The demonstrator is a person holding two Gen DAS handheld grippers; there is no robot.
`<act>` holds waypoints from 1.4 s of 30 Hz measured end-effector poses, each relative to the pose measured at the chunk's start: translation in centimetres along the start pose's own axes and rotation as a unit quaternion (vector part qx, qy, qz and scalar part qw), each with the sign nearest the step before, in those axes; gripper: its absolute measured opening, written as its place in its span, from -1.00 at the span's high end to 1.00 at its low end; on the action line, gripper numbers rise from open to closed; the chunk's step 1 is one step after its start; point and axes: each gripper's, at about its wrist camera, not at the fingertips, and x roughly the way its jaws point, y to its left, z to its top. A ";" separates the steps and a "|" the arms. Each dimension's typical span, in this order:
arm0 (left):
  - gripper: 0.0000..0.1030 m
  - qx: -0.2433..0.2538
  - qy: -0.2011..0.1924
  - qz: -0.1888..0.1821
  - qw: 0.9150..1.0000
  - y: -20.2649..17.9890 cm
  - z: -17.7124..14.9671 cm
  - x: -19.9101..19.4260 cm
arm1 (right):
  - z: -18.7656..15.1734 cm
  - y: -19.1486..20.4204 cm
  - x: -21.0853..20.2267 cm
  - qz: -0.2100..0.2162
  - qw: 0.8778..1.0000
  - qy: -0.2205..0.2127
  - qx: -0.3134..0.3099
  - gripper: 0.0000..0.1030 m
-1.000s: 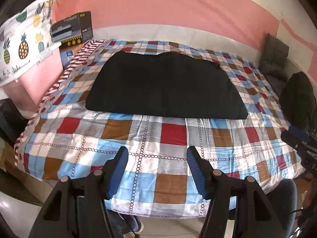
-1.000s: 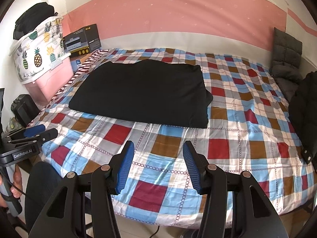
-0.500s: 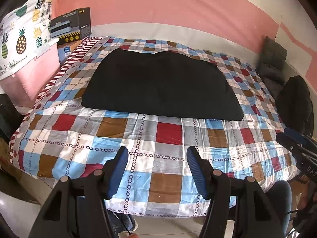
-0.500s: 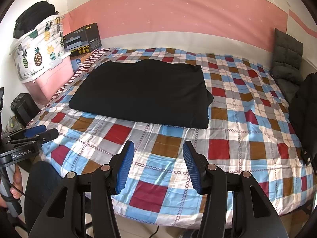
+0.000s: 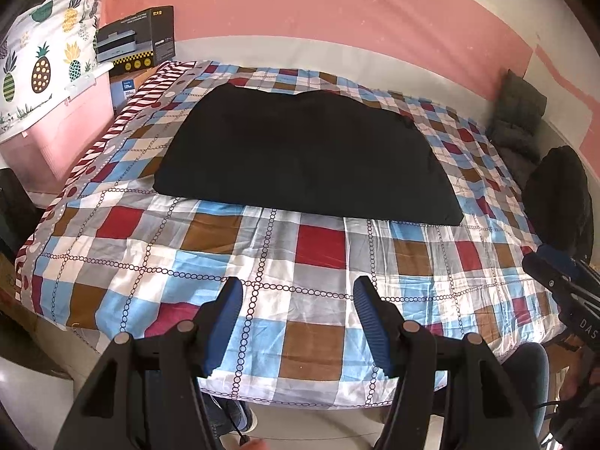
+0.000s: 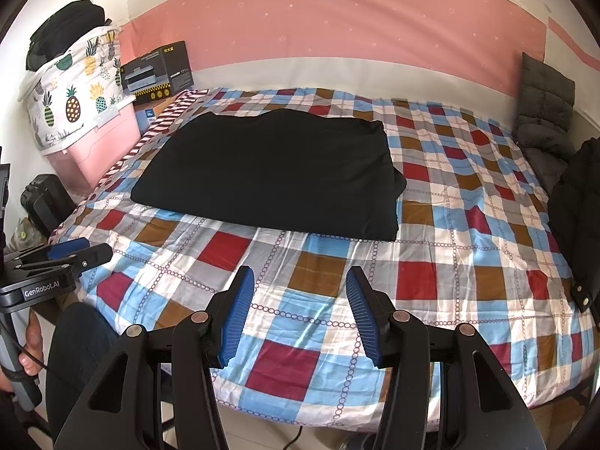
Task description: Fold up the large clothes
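I am holding both grippers, left (image 5: 296,311) and right (image 6: 298,300), open and empty; the garment (image 5: 300,153) looks soft, floppy; I'm judging near corners the best hold.

Matt black cloth garment (image 5: 303,153).

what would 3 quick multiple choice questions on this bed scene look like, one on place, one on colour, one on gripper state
1. Where does the black garment lie?
A. on the floor
B. on the checked bedspread
C. in the pink storage box

2. What colour are the gripper pads?
A. blue
B. green
C. yellow

3. What is between the jaws of the left gripper and the right gripper?
A. the garment
B. a pillow
C. nothing, both stand open

Answers: 1 B, it rests flat on the spread; 2 A, the ribbed pads show blue; 3 C, only bedspread shows through both gaps.
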 end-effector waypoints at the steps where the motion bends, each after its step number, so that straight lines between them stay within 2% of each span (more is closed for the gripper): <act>1: -0.23 0.001 0.000 0.000 1.000 0.0 0.0 0.0 | 0.0 0.0 0.0 0.001 1.000 0.000 0.000 -0.01; 16: -0.23 0.022 0.005 0.010 1.000 -0.4 -0.1 0.2 | -0.1 0.0 0.1 0.002 1.000 0.002 0.000 -0.01; 42: -0.23 0.022 0.013 0.005 1.000 -0.8 0.1 0.5 | -0.2 0.1 0.2 0.002 1.000 0.003 -0.001 -0.01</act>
